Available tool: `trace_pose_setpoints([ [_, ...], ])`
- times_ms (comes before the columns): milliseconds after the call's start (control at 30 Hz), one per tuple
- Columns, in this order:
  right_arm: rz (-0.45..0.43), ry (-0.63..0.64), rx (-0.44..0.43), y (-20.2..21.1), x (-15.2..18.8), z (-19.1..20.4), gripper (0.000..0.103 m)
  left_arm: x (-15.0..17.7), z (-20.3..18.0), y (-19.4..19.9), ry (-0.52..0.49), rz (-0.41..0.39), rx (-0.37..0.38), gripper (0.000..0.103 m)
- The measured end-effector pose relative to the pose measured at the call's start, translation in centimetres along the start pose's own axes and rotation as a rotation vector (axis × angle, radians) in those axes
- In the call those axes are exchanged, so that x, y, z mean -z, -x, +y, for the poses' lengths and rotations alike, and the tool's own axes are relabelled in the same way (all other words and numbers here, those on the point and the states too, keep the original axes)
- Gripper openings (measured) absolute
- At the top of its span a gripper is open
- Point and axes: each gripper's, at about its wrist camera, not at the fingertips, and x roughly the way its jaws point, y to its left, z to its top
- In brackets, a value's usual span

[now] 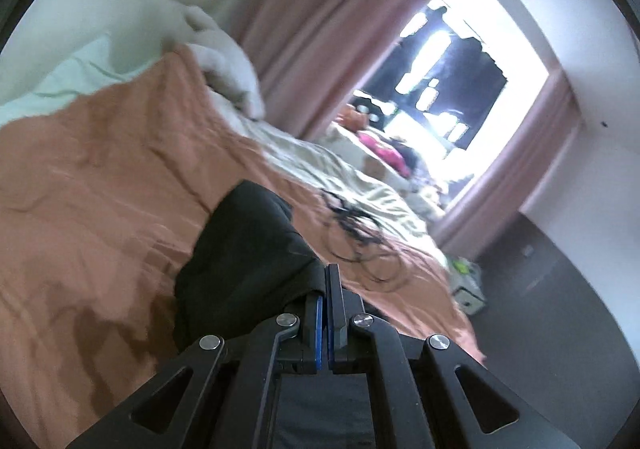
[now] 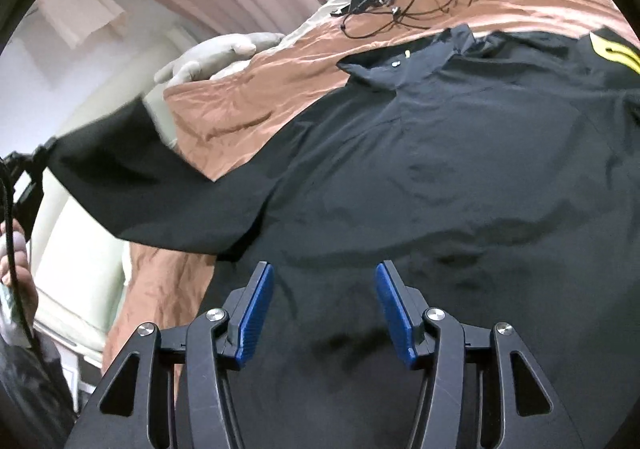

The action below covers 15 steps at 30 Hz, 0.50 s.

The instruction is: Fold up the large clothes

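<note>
Left tongs: the left gripper [image 1: 325, 281] is squeezing its two blue pads tight together on a corner of the black shirt [image 2: 420, 169]. In the right wrist view that corner looks like the end of a sleeve, pulled out to the side and lifted off the bed. I think it is holding on so the sleeve can be swung over the shirt's middle.

Right tongs: the right gripper [image 2: 324, 309] is hanging over the lower part of the shirt with its blue pads [image 2: 258, 313] spread wide. It is holding nothing. I think it is waiting there to press the cloth down or to take an edge.

Shirt: the black shirt is lying spread out, front up, on the orange blanket [image 1: 100, 177]. The collar [image 2: 404, 57] is pointing away from the right tongs. A yellow patch [image 2: 616, 49] is showing near one shoulder. Lying flat like this is making the fold easier.

Fold so far: it looks like only the start. The body is lying wide open and only one sleeve is being lifted.

Wires: a black cable tangle [image 1: 352, 229] is sitting on the blanket just past the collar. It is not touching the shirt, but the sleeve could catch it if it swings too far.

Bed: a white pillow [image 1: 228, 73] and pale sheets [image 1: 340, 173] are lying farther off.

Room: pink curtains [image 1: 320, 21] are hanging beside a bright window [image 1: 460, 81].
</note>
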Motion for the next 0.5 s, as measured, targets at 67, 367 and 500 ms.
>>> trace_pose_setpoints([
  [67, -0.002, 0.001, -0.015, -0.4, -0.2, -0.1, 0.054, 0.6, -1.1, -1.4, -0.007, 0.023, 0.028, 0.0],
  [367, -0.014, -0.117, 0.019, 1.3, -1.4, -3.6, 0.054, 3.7, -5.7, -7.9, -0.065, 0.135, 0.102, 0.0],
  [500, -0.027, -0.213, 0.054, 2.2, -1.8, -6.2, 0.054, 5.6, -8.0, -10.6, -0.07, 0.187, 0.158, 0.0],
])
